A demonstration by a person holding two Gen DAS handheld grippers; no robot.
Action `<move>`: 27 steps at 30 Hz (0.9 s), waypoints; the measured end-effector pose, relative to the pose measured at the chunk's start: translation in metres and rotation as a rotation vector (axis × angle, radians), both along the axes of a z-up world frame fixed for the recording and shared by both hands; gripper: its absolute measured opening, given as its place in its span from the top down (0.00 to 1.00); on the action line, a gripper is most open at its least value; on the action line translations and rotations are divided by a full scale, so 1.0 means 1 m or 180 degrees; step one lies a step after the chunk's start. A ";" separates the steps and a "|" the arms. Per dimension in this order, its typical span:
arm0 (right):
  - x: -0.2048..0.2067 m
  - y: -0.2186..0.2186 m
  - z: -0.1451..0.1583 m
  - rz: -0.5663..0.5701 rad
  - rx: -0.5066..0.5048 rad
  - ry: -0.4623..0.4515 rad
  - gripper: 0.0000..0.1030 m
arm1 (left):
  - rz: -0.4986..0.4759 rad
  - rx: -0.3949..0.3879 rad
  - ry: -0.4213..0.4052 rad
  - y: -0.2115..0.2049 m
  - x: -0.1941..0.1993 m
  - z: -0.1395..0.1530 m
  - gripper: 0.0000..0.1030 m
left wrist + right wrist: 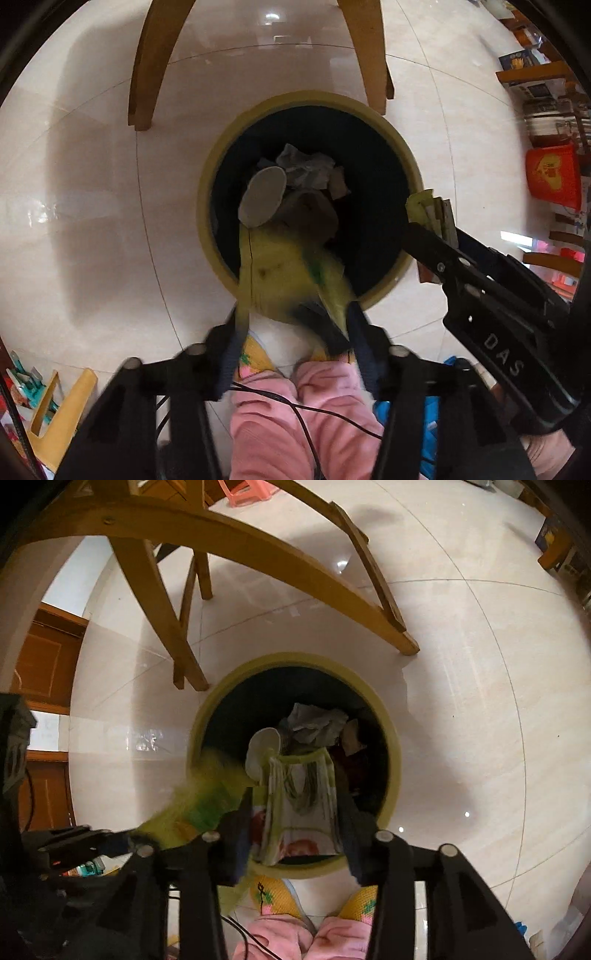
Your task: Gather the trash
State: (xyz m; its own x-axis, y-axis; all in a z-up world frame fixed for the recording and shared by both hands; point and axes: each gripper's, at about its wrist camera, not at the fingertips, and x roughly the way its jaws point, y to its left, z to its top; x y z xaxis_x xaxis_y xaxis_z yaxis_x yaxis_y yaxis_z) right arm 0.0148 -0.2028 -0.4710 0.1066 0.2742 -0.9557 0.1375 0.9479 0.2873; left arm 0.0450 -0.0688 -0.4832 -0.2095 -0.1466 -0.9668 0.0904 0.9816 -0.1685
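In the left wrist view, the left gripper (295, 325) has its jaws clamped on a blurred yellow-green wrapper (284, 273) hanging over the near rim of the trash bin (210, 162), directly ahead. In the right wrist view, the right gripper (295, 834) pinches a striped wrapper (303, 797) between its jaws, above the bin's near edge.

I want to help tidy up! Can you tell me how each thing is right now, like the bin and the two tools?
Trash bin: upright on the floor, open, partly filled.
Crumpled paper: lying inside the bin.
Left tool: holds a yellow-green wrapper over the bin's near rim.
Right tool: holds a folded wrapper above the bin.
Chair: standing behind the bin.
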 end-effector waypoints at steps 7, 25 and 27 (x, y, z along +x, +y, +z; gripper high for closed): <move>0.000 0.000 0.010 -0.0014 -0.0055 -0.0093 0.46 | 0.0024 0.0120 -0.0220 0.005 -0.002 0.014 0.46; -0.027 0.006 0.131 -0.0049 -0.0036 -0.0614 0.34 | 0.0226 0.0247 -0.1180 0.031 -0.038 0.152 0.44; -0.030 0.005 0.150 -0.0068 -0.0022 -0.0667 0.34 | 0.0184 0.0283 -0.1294 0.032 -0.043 0.177 0.43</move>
